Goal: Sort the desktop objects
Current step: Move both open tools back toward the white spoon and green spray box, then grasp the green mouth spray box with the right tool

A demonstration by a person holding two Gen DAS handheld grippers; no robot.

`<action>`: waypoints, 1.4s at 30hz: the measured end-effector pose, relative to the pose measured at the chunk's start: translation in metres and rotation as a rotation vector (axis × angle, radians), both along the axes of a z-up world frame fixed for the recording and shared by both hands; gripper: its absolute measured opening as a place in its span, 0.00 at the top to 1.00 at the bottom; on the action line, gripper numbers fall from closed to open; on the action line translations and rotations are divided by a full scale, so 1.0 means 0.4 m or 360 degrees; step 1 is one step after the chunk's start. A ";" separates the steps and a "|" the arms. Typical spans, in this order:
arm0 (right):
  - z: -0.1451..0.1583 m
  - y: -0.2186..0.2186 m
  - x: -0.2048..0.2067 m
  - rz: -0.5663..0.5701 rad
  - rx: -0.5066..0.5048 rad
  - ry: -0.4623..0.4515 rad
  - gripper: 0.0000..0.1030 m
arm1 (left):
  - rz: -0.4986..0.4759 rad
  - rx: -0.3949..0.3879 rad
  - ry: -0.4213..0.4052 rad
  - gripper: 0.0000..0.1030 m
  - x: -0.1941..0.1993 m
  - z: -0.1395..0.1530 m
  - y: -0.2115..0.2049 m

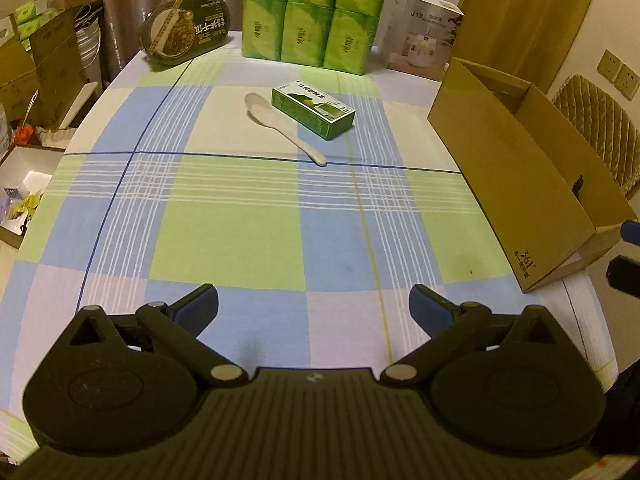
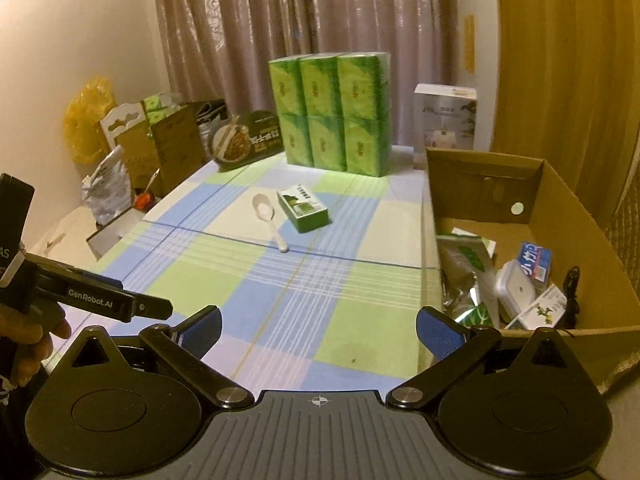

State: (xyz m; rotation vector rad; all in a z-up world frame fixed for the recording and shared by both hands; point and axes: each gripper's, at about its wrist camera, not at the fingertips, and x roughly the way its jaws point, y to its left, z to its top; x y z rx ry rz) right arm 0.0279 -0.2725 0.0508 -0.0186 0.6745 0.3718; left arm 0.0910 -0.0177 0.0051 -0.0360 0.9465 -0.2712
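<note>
Under your two tools lies a checked tablecloth (image 1: 224,236) of pale green, blue and white squares crossed by thin dark lines, smooth and flat over the table. Your left gripper (image 1: 314,306) hangs above the near squares with its blue-padded jaws spread wide and nothing between them. Your right gripper (image 2: 318,330) is spread just as wide, also empty, with its right pad just in front of the near wall of the cardboard box (image 2: 568,184).

That box stands open at the table's right side, its walls plain brown corrugated board. Inside it you have a crinkled foil pouch (image 2: 466,276), a white lidded container (image 2: 516,288), a blue-and-white packet (image 2: 536,262), a flat white carton (image 2: 538,312) and a black cable (image 2: 573,294) against the right wall.

Further out, near the middle of the cloth, a white plastic spoon (image 1: 280,126) lies bowl-up with its handle pointing toward you. Just beside it on the right sits a small green rectangular box (image 1: 314,110), lying flat.

At the far edge stands a stack of green tissue packs (image 1: 316,12) in glossy wrap, an oval dark meal tub (image 1: 186,32) leaning to its left, and a white product carton (image 1: 424,34) to its right. Behind them hang beige curtains (image 2: 304,20); cartons and bags crowd the floor at the left.
</note>
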 end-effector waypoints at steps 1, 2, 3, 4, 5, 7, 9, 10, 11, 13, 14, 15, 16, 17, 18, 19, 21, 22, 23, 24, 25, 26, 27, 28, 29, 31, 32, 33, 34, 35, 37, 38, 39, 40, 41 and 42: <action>-0.001 0.005 0.001 0.0006 -0.0005 0.0003 0.02 | 0.0002 -0.0002 0.0001 0.03 0.001 -0.002 0.003; -0.003 0.011 0.004 0.0014 -0.0010 0.0006 0.02 | 0.0005 -0.0003 0.0002 0.03 0.001 -0.004 0.005; -0.005 0.016 0.006 0.0020 -0.0016 0.0009 0.02 | 0.0008 -0.0004 0.0004 0.03 0.001 -0.005 0.008; -0.007 0.021 0.010 0.0027 -0.0023 0.0013 0.02 | 0.0010 -0.0007 0.0008 0.03 0.004 -0.007 0.010; -0.008 0.027 0.015 0.0036 -0.0028 0.0016 0.02 | 0.0012 -0.0011 0.0012 0.03 0.007 -0.010 0.012; -0.012 0.041 0.026 0.0060 -0.0045 0.0019 0.02 | 0.0018 -0.0013 0.0014 0.03 0.010 -0.013 0.018; -0.016 0.058 0.043 0.0092 -0.0068 0.0013 0.02 | 0.0022 -0.0011 0.0013 0.03 0.017 -0.016 0.025; -0.019 0.066 0.051 0.0107 -0.0079 0.0010 0.02 | 0.0023 -0.0008 0.0011 0.03 0.021 -0.017 0.029; -0.021 0.076 0.064 0.0121 -0.0092 0.0007 0.02 | 0.0024 -0.0003 0.0008 0.03 0.027 -0.017 0.033; -0.026 0.094 0.094 0.0146 -0.0116 0.0004 0.02 | 0.0024 0.0012 0.0001 0.03 0.044 -0.017 0.041; -0.028 0.104 0.112 0.0159 -0.0127 0.0002 0.02 | 0.0025 0.0022 -0.0004 0.03 0.056 -0.017 0.046; -0.031 0.115 0.135 0.0176 -0.0138 -0.0002 0.02 | 0.0025 0.0032 -0.0010 0.03 0.068 -0.017 0.051; -0.033 0.123 0.155 0.0191 -0.0144 -0.0006 0.02 | 0.0024 0.0041 -0.0017 0.03 0.079 -0.017 0.056; -0.037 0.134 0.179 0.0206 -0.0152 -0.0008 0.02 | 0.0022 0.0052 -0.0023 0.03 0.093 -0.017 0.061; -0.042 0.144 0.205 0.0219 -0.0163 -0.0007 0.02 | 0.0020 0.0062 -0.0028 0.03 0.108 -0.018 0.066; -0.046 0.152 0.227 0.0229 -0.0173 -0.0006 0.02 | 0.0020 0.0072 -0.0034 0.03 0.125 -0.020 0.070; -0.061 0.169 0.280 0.0252 -0.0190 -0.0004 0.02 | 0.0016 0.0080 -0.0043 0.03 0.159 -0.025 0.079; -0.070 0.177 0.303 0.0261 -0.0201 0.0003 0.02 | 0.0016 0.0082 -0.0046 0.03 0.178 -0.029 0.085; -0.082 0.185 0.332 0.0270 -0.0213 0.0011 0.02 | 0.0017 0.0083 -0.0050 0.03 0.197 -0.033 0.090; -0.093 0.193 0.360 0.0278 -0.0226 0.0018 0.02 | 0.0016 0.0081 -0.0053 0.03 0.214 -0.038 0.094; -0.103 0.198 0.383 0.0284 -0.0238 0.0025 0.02 | 0.0018 0.0078 -0.0056 0.03 0.232 -0.044 0.098; -0.115 0.205 0.411 0.0290 -0.0250 0.0035 0.02 | 0.0022 0.0075 -0.0058 0.03 0.250 -0.051 0.103; -0.127 0.211 0.437 0.0294 -0.0260 0.0044 0.02 | 0.0026 0.0074 -0.0058 0.03 0.268 -0.059 0.107; -0.136 0.215 0.459 0.0298 -0.0267 0.0049 0.02 | 0.0029 0.0075 -0.0059 0.03 0.286 -0.067 0.109; -0.146 0.221 0.484 0.0305 -0.0277 0.0056 0.02 | 0.0029 0.0076 -0.0063 0.03 0.302 -0.075 0.111; -0.165 0.233 0.527 0.0329 -0.0304 0.0065 0.02 | 0.0025 0.0068 -0.0076 0.03 0.333 -0.092 0.117; -0.174 0.239 0.548 0.0342 -0.0326 0.0066 0.02 | 0.0026 0.0062 -0.0082 0.03 0.349 -0.101 0.120; -0.187 0.247 0.573 0.0355 -0.0355 0.0073 0.02 | 0.0030 0.0057 -0.0085 0.03 0.362 -0.110 0.123; -0.199 0.253 0.594 0.0359 -0.0381 0.0087 0.02 | 0.0035 0.0050 -0.0086 0.03 0.376 -0.120 0.127; -0.213 0.259 0.619 0.0351 -0.0409 0.0105 0.02 | 0.0036 0.0041 -0.0090 0.03 0.388 -0.130 0.131; -0.235 0.267 0.666 0.0338 -0.0426 0.0144 0.02 | 0.0039 0.0036 -0.0097 0.03 0.408 -0.148 0.137; -0.245 0.272 0.688 0.0346 -0.0421 0.0156 0.02 | 0.0045 0.0042 -0.0098 0.03 0.414 -0.154 0.139; -0.254 0.279 0.708 0.0361 -0.0422 0.0158 0.03 | 0.0053 0.0043 -0.0101 0.03 0.422 -0.159 0.142; -0.261 0.287 0.725 0.0377 -0.0425 0.0156 0.03 | 0.0057 0.0039 -0.0100 0.03 0.430 -0.162 0.144; -0.268 0.295 0.741 0.0399 -0.0427 0.0153 0.03 | 0.0054 0.0031 -0.0098 0.03 0.438 -0.164 0.145; -0.275 0.302 0.755 0.0419 -0.0426 0.0151 0.03 | 0.0045 0.0027 -0.0098 0.03 0.445 -0.164 0.144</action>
